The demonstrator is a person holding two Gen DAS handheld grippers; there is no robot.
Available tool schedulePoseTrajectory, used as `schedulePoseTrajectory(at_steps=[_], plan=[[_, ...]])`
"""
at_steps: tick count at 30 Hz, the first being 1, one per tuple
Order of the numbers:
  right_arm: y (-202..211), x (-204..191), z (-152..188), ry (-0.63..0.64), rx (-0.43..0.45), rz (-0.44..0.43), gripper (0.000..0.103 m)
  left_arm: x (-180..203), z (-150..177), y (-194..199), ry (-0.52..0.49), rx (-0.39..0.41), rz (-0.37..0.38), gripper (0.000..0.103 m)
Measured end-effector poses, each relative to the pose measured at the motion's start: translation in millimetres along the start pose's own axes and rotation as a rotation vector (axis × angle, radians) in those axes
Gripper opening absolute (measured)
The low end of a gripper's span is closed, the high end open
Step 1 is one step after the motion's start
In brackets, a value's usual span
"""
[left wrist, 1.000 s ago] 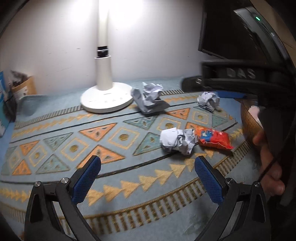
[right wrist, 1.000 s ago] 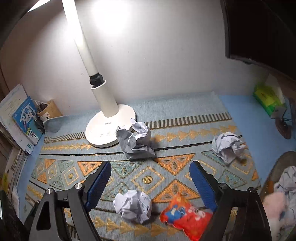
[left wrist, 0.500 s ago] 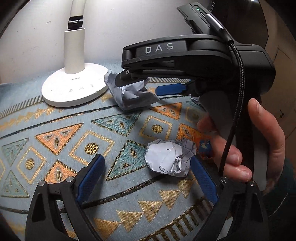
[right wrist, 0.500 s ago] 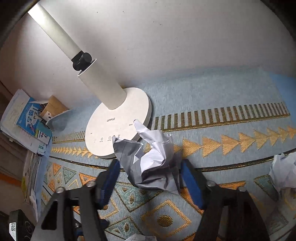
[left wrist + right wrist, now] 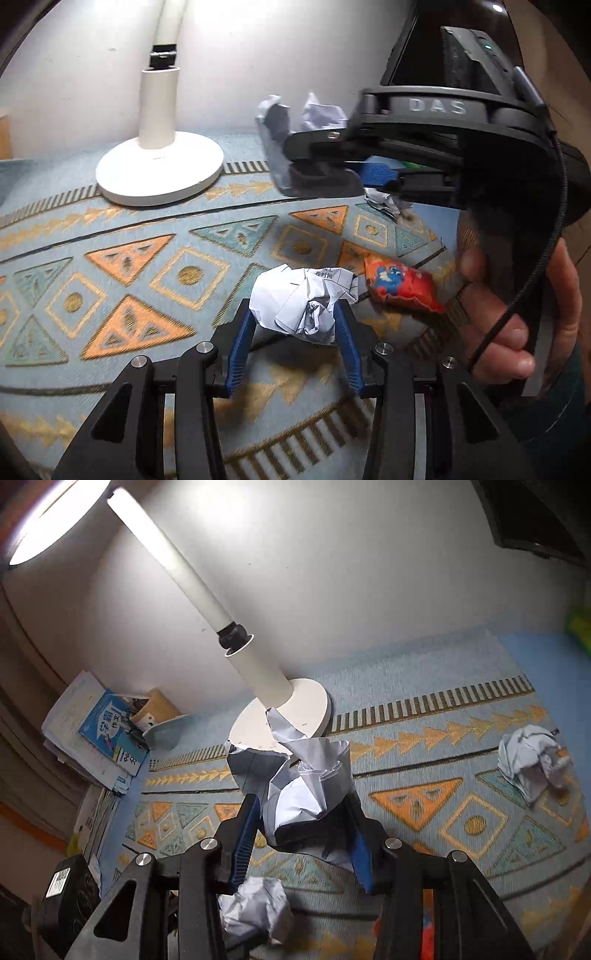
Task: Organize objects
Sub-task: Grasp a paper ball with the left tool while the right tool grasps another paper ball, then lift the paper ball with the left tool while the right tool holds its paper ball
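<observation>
the left gripper (image 5: 295,325), black with blue pads, has its jaws closing around a crumpled ball of white printed paper (image 5: 304,301), and both pads already press on the ball's sides; the ball sits low over the pale blue woven mat with orange and teal triangles (image 5: 155,258). just to the ball's right lies a crinkled red and orange snack packet (image 5: 400,284), touching the mat. the right gripper (image 5: 303,812), of the same black and blue build, is clamped on a larger crumpled sheet of grey and white paper (image 5: 299,779), which sticks up above its fingers in front of the round base of a white desk lamp (image 5: 295,705). in the left wrist view that gripper is held by a hand (image 5: 517,317) at the right edge. a third crumpled white paper ball (image 5: 528,764) lies well apart on the right side of the mat. a stack of books and papers (image 5: 96,734) stands by the wall at the left
</observation>
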State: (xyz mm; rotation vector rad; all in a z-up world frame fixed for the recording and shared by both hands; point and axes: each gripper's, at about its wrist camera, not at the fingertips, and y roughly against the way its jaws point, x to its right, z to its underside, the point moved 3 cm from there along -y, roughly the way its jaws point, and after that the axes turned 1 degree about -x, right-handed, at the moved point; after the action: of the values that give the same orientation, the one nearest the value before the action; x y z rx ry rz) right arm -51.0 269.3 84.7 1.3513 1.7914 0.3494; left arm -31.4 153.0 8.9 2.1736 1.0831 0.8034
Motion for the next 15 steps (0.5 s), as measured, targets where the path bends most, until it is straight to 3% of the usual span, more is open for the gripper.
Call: schedulePoseTrajectory(at_steps=[3,7,11,15], plan=[[23.2,-17.0,40.9,0.014,0.004,-0.027,0.045,-8.6,23.8,33.3,-0.001,0.03,-0.112,0.04],[24.5,-36.8,95.3,0.056,-0.037,-0.026,0.045,-29.9,57.4,78.5,0.022,0.08,-0.278,0.04],[8.1,-46.2,123.4,0.112,-0.075,-0.022,0.045,-59.0,76.1,111.1,0.107,0.126,-0.347,0.04],[-4.9,-47.0,134.1,0.16,-0.112,0.063,0.046,-73.8,75.7,126.9,0.124,0.174,-0.395,0.04]])
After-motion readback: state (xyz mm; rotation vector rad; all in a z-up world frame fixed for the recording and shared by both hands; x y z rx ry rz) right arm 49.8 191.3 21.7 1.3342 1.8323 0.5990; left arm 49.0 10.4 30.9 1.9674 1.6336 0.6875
